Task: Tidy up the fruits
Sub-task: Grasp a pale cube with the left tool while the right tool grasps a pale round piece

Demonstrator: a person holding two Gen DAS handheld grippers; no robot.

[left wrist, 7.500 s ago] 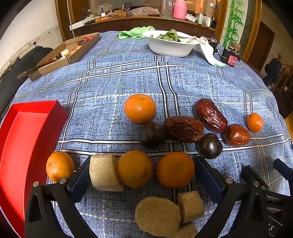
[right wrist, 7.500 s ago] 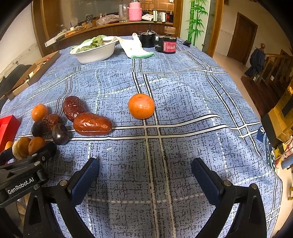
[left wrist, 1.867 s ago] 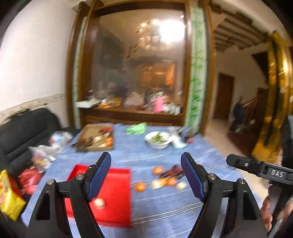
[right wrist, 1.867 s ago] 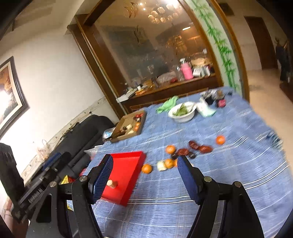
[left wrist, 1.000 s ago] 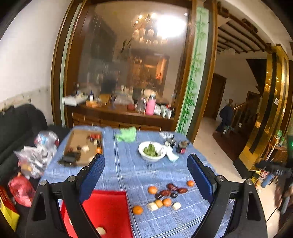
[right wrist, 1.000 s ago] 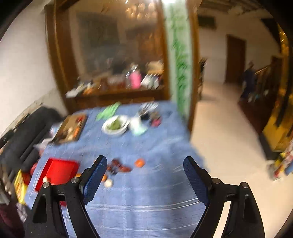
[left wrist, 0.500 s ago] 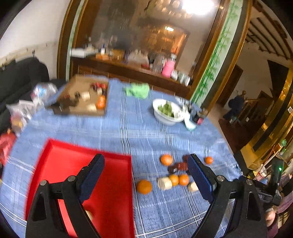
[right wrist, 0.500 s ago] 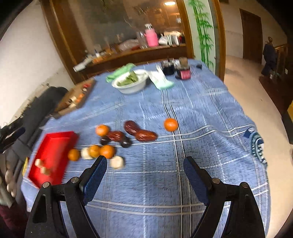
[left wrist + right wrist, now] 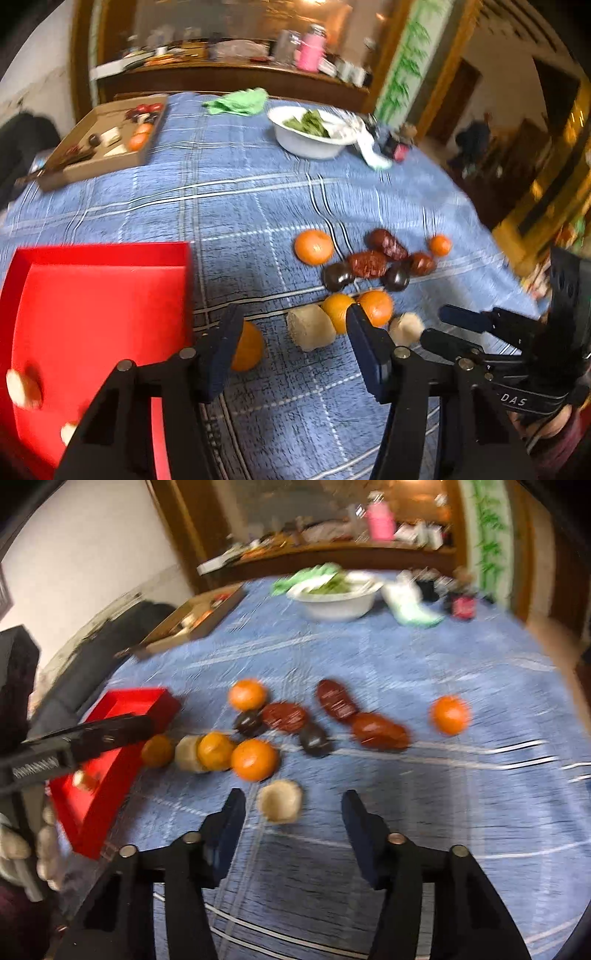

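Observation:
Fruit lies scattered on the blue checked tablecloth (image 9: pixel 229 206): several oranges (image 9: pixel 314 246), brown dates (image 9: pixel 367 264), dark plums (image 9: pixel 338 276) and beige chunks (image 9: pixel 310 330). A red tray (image 9: pixel 103 295) at the left holds two beige pieces (image 9: pixel 22 384). My left gripper (image 9: pixel 293 332) hovers over a beige chunk beside an orange (image 9: pixel 245 347); its jaws are closing and its pads touch nothing. My right gripper (image 9: pixel 293 805) hangs over another beige chunk (image 9: pixel 279 800), jaws closing, pads clear of it. The picture is blurred by motion.
At the table's far left stands a cardboard box (image 9: pixel 103 147) with small items. A white bowl (image 9: pixel 310 144) of greens and a green cloth (image 9: pixel 236 101) lie at the far side. The table's right edge drops to the floor. A gloved hand (image 9: pixel 14 845) holds the left gripper.
Both grippers have dropped toward the table and tilted down, so the fruit looks much larger. Both pairs of jaws stand narrower than before.

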